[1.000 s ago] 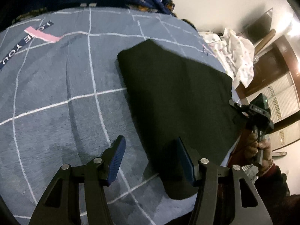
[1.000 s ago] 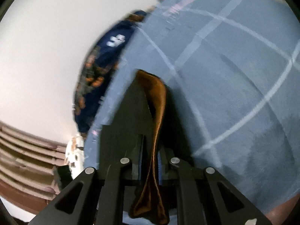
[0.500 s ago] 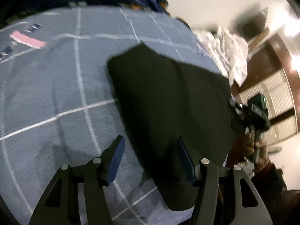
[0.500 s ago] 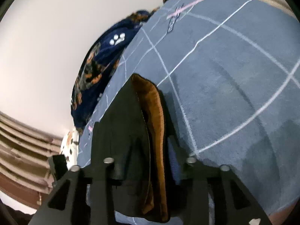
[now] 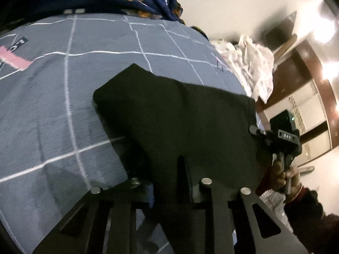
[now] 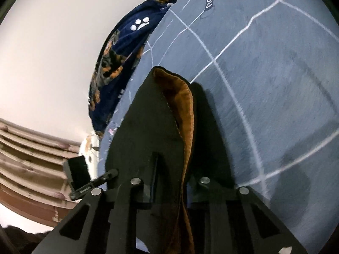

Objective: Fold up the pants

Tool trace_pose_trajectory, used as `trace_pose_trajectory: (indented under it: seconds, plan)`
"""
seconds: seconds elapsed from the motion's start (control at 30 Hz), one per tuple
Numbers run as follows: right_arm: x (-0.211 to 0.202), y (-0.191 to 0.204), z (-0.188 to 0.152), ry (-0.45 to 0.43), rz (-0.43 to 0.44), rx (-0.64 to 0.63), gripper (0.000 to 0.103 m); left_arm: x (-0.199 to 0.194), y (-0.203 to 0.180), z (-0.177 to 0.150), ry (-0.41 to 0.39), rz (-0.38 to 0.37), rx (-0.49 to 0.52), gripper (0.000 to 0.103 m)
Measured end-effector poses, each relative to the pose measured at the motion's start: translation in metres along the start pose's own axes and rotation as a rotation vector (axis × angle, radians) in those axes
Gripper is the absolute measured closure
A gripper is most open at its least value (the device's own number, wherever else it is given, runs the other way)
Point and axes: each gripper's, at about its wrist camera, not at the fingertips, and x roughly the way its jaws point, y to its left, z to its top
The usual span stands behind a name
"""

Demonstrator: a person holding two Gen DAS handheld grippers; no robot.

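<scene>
The black pants (image 5: 180, 114) lie folded on the bed's grey quilt (image 5: 53, 110), both hand-held grippers pinching their near edge. Soft, thick, brown-lined (image 6: 180, 105); likely limp, so grip corners.

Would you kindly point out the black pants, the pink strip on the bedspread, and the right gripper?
black pants (image 5: 173, 114), left wrist view, flat top panel.
pink strip (image 5: 12, 60), left wrist view, its middle.
right gripper (image 6: 169, 182), right wrist view, between fingertips.
</scene>
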Motion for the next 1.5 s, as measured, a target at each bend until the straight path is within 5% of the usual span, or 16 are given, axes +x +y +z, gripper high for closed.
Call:
trace_pose_trajectory:
  seconds: [0.27, 0.47, 0.6, 0.7, 1.07, 1.33, 1.5]
  plan:
    - [0.036, 0.029, -0.018, 0.025, 0.15, 0.08, 0.085, -0.061, 0.021, -0.01, -0.076, 0.052, -0.022, 0.091]
    - [0.092, 0.055, -0.038, 0.098, 0.257, 0.12, 0.085, -0.137, 0.071, -0.035, -0.191, 0.133, -0.142, 0.091]
    - [0.105, 0.063, -0.037, 0.105, 0.239, 0.099, 0.086, -0.16, 0.096, -0.05, -0.227, 0.176, -0.208, 0.091]
    - [0.095, 0.061, -0.033, 0.095, 0.213, 0.1, 0.086, -0.156, 0.093, -0.057, -0.211, 0.222, -0.169, 0.091]
    - [0.055, 0.051, -0.013, 0.037, 0.074, 0.047, 0.088, -0.094, 0.063, -0.054, -0.053, 0.193, -0.088, 0.089]
    - [0.063, 0.03, -0.003, 0.089, 0.098, 0.055, 0.087, -0.087, 0.069, -0.054, -0.031, 0.168, -0.156, 0.083]
    - [0.056, 0.015, -0.004, 0.055, 0.15, 0.108, 0.076, -0.09, 0.069, -0.056, -0.043, 0.176, -0.159, 0.079]
